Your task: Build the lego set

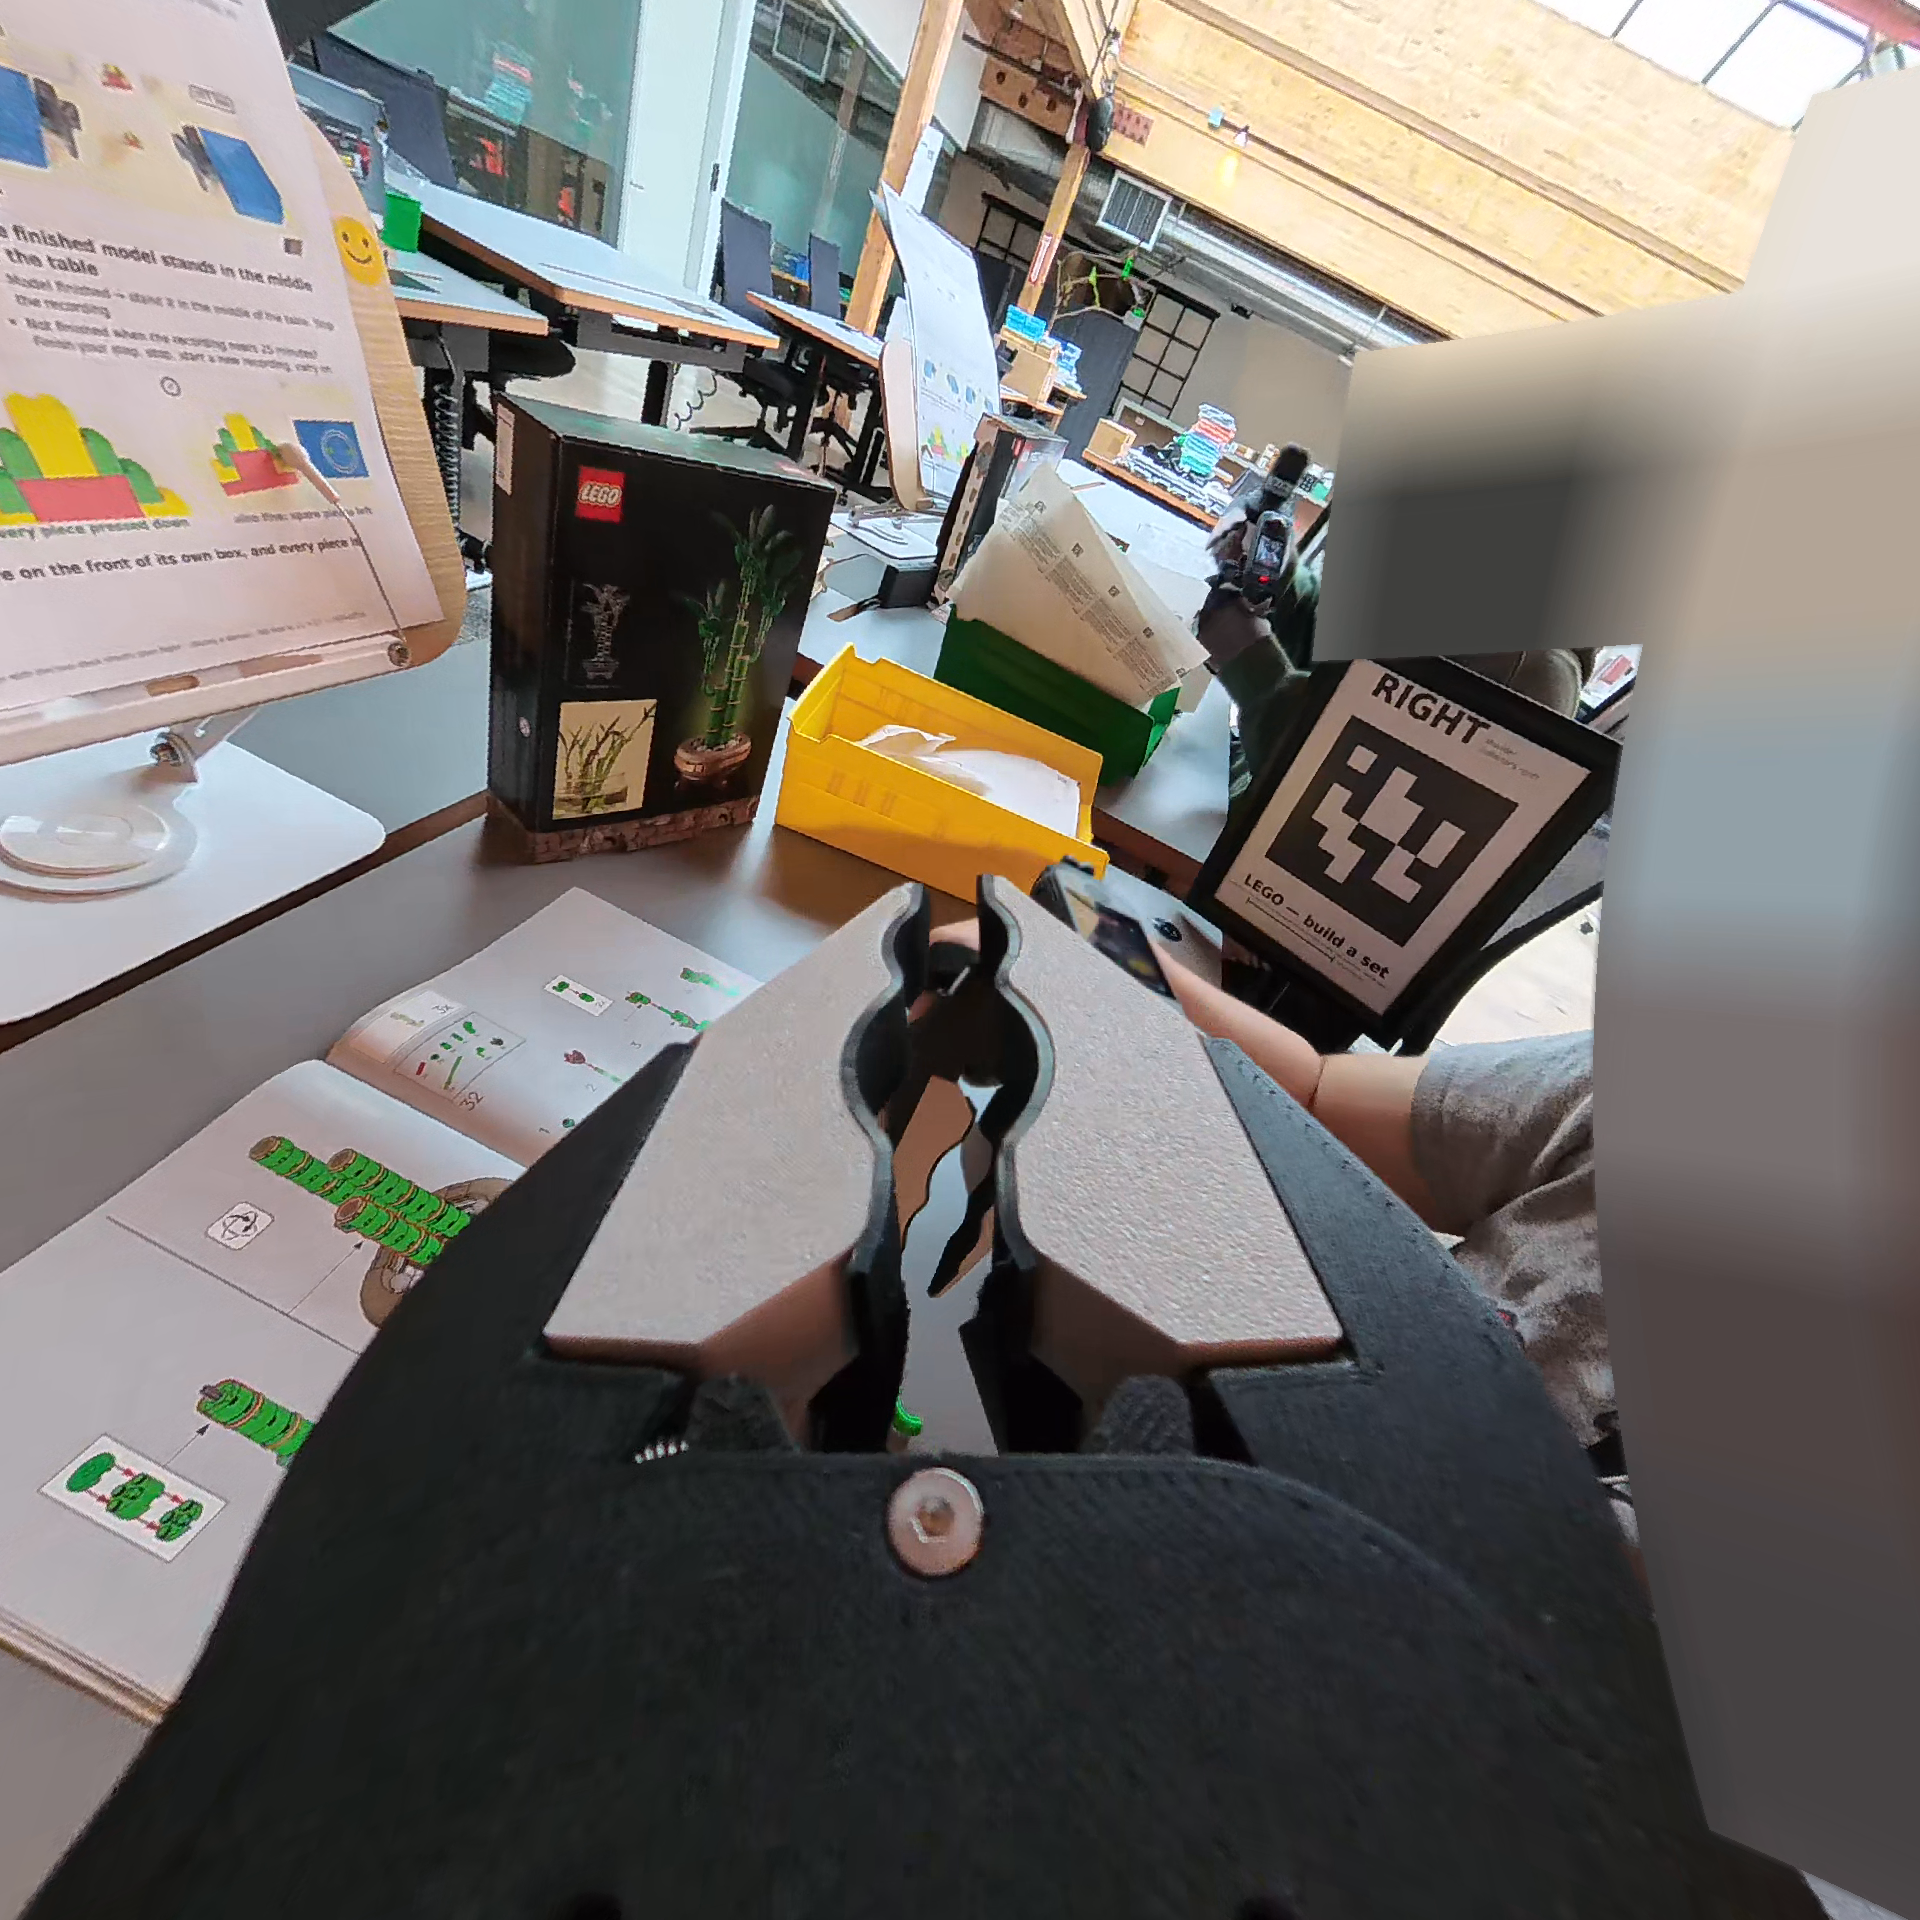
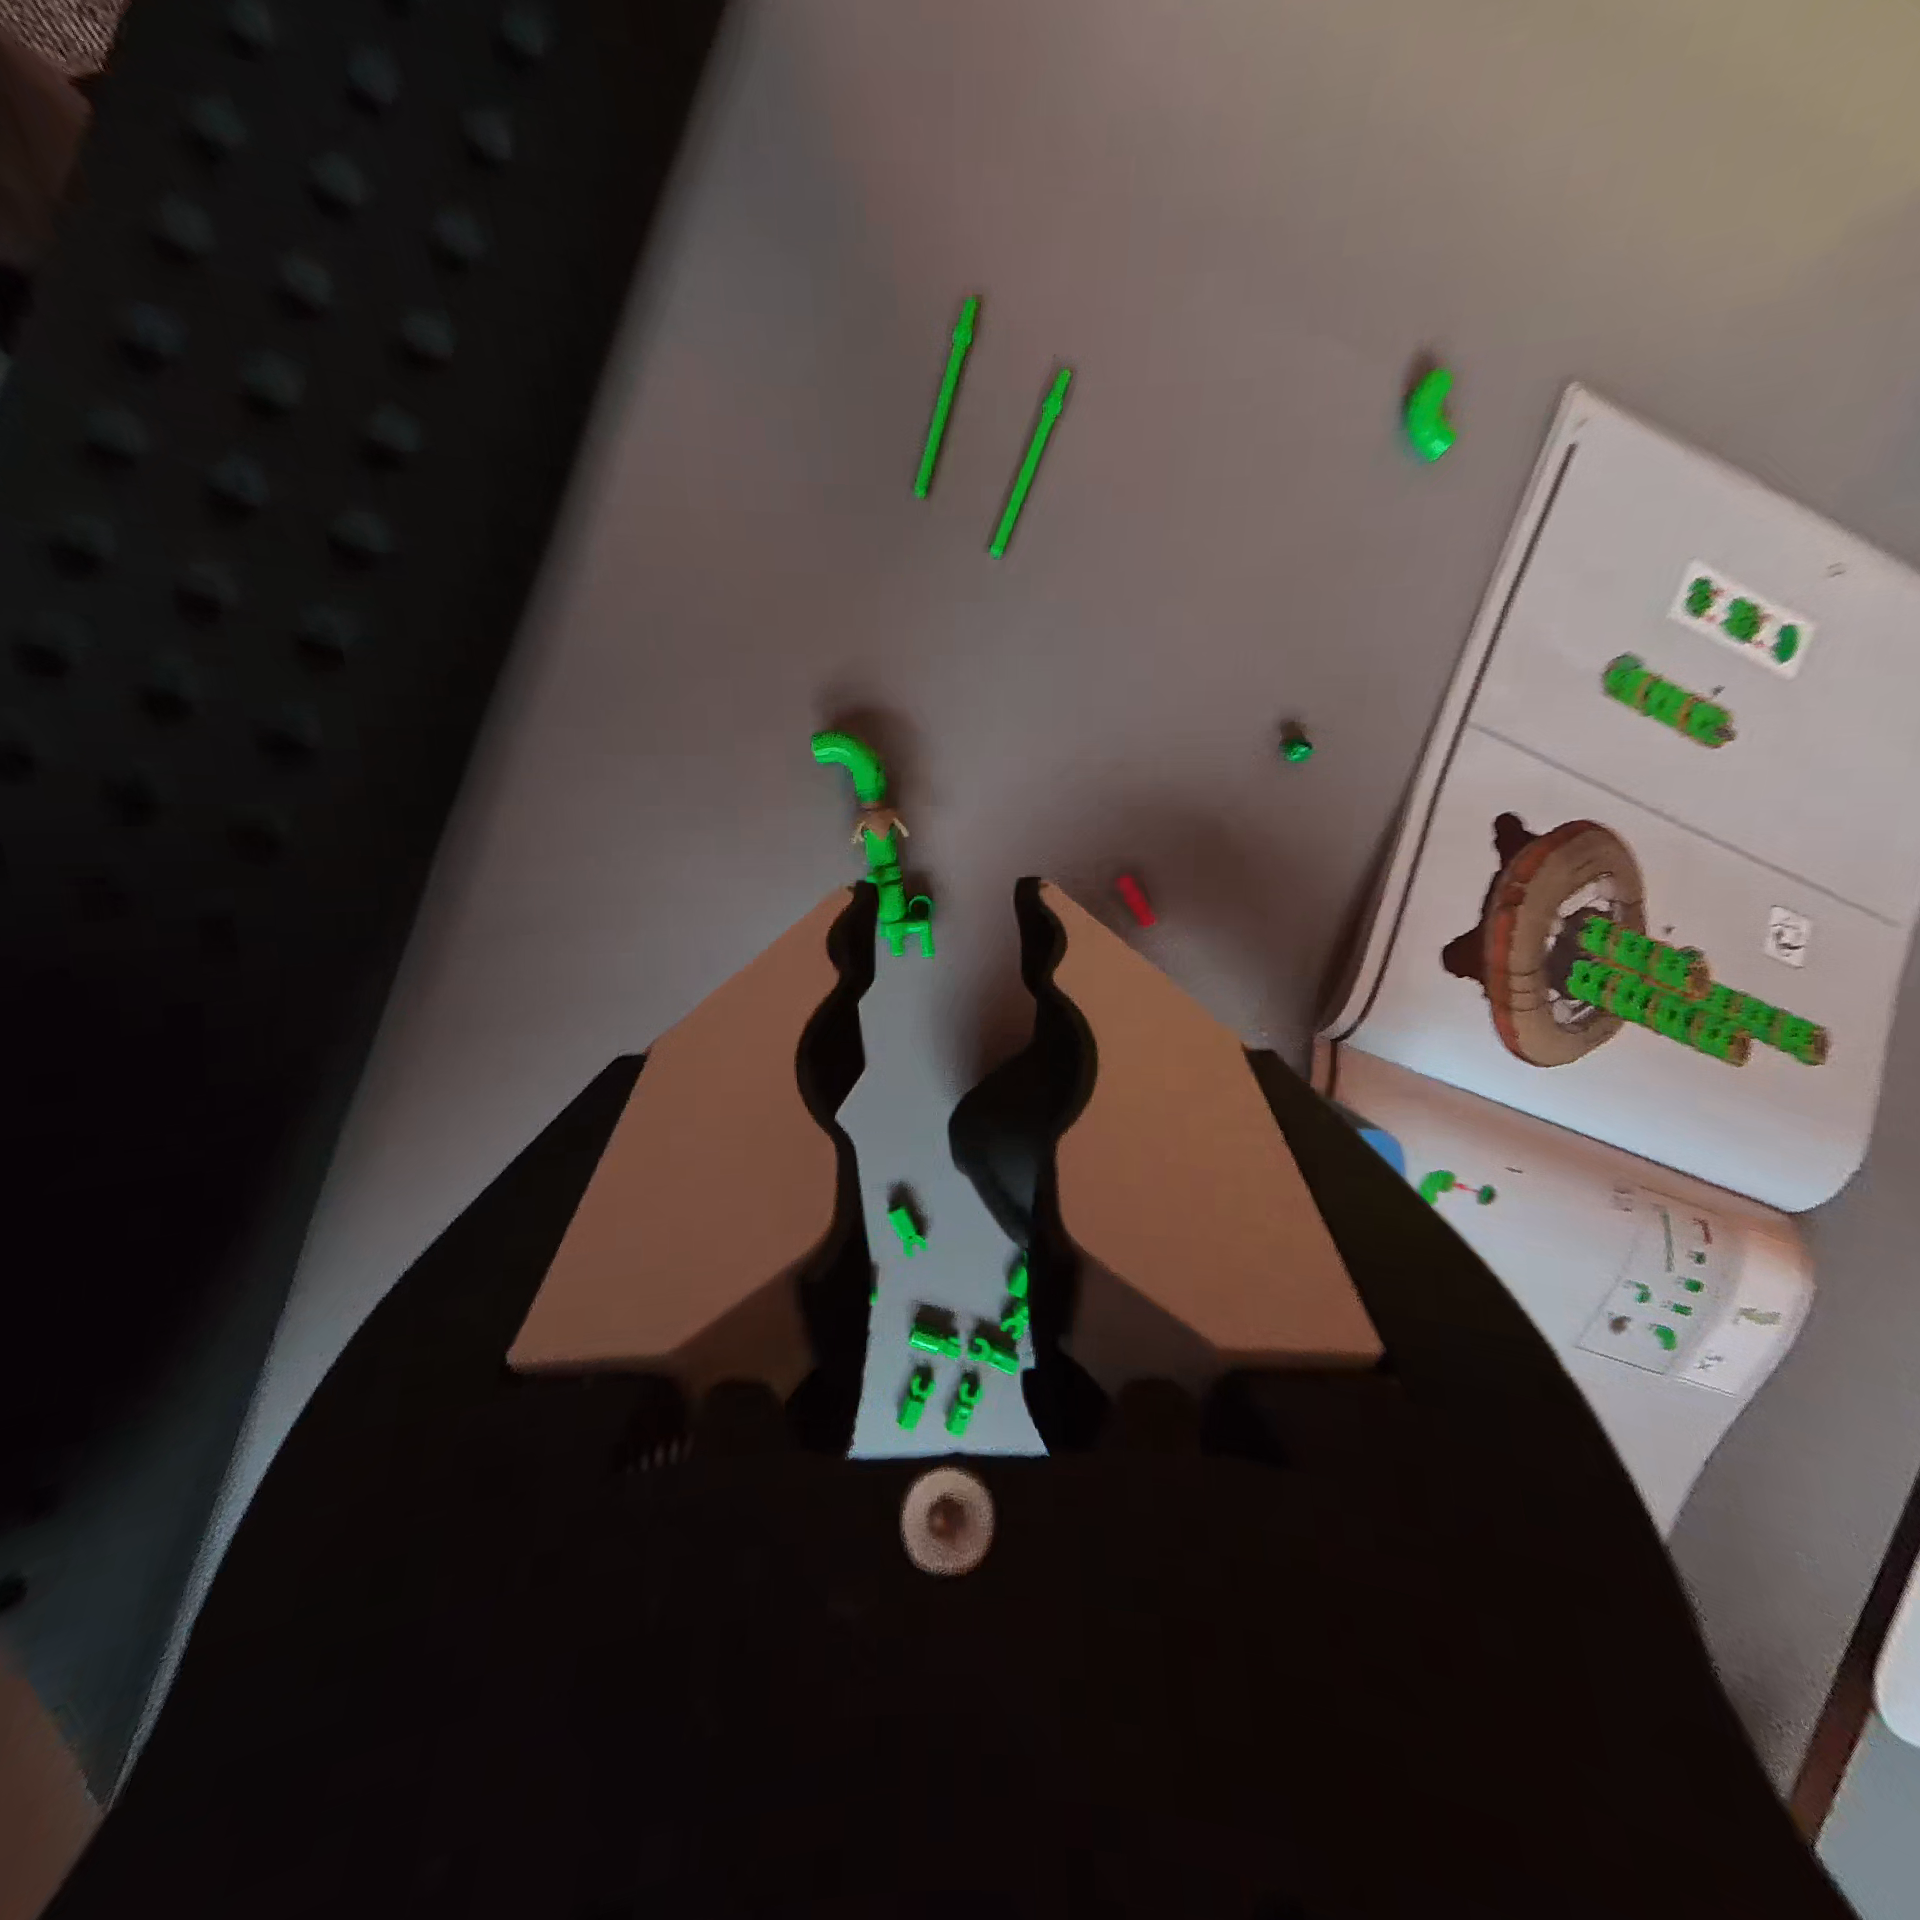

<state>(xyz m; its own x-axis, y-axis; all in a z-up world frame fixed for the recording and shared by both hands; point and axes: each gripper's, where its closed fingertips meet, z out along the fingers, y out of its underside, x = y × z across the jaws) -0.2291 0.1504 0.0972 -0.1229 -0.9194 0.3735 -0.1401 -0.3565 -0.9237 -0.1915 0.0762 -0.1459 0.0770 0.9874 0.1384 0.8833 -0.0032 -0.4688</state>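
Your grey desk [image 2: 1195, 260] carries everything here. In the left wrist view, the black Lego set box [image 1: 644, 634] stands upright at the far side, with a yellow bin [image 1: 935, 790] just to its right and a green bin [image 1: 1049, 686] of papers beyond that. A white stand with an instruction sheet [image 1: 177, 312] sits far left. The open instruction booklet [image 1: 260, 1195] lies flat near you, on the left.

Your left tool [image 1: 951, 925] is raised and points toward the far side; its fingertips sit very close together with only a thin gap, and whether they hold anything cannot be told.

Your right tool [image 2: 940, 894] points down at the desk with its fingers apart and nothing between them. A partly built green bamboo stem [image 2: 873, 831], curved at its far end, lies just beyond the left fingertip. Two long green rods [image 2: 987, 426] lie farther off, side by side. A green elbow piece [image 2: 1429, 416] sits far right, and a small red pin [image 2: 1135, 900] is just right of the tool. Small green clips [image 2: 951, 1340] are scattered near you, seen between the fingers.
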